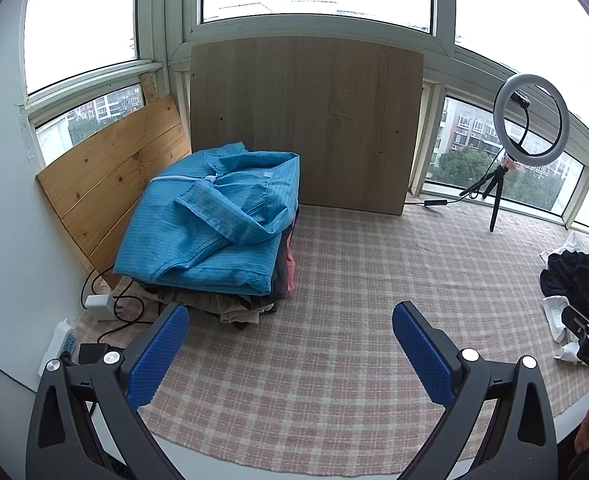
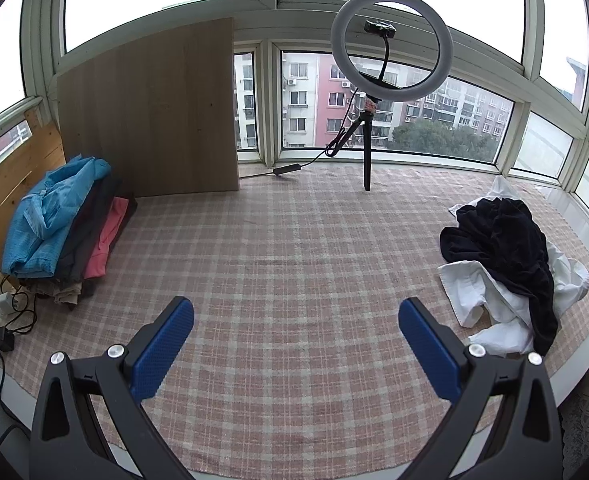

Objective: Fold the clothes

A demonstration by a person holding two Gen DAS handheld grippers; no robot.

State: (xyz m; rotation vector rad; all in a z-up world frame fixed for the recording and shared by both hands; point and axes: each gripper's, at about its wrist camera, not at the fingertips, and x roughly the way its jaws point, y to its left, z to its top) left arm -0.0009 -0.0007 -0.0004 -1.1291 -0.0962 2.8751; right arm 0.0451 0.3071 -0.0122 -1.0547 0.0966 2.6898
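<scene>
A folded blue garment (image 1: 210,216) tops a stack of folded clothes (image 1: 230,304) at the far left of the plaid cloth (image 1: 334,320); the stack also shows in the right wrist view (image 2: 54,224). A crumpled black garment (image 2: 502,244) lies on a white garment (image 2: 490,300) at the right; both show in the left wrist view (image 1: 570,276). My left gripper (image 1: 290,320) is open and empty above the cloth, near the stack. My right gripper (image 2: 296,320) is open and empty above the cloth's middle. Part of the right gripper shows at the left wrist view's right edge.
A ring light on a tripod (image 2: 390,48) stands at the back, its cable trailing left. A wood board (image 2: 150,120) and a pine panel (image 1: 114,184) lean on the windows. A power strip, adapter and cables (image 1: 94,320) lie at the left edge.
</scene>
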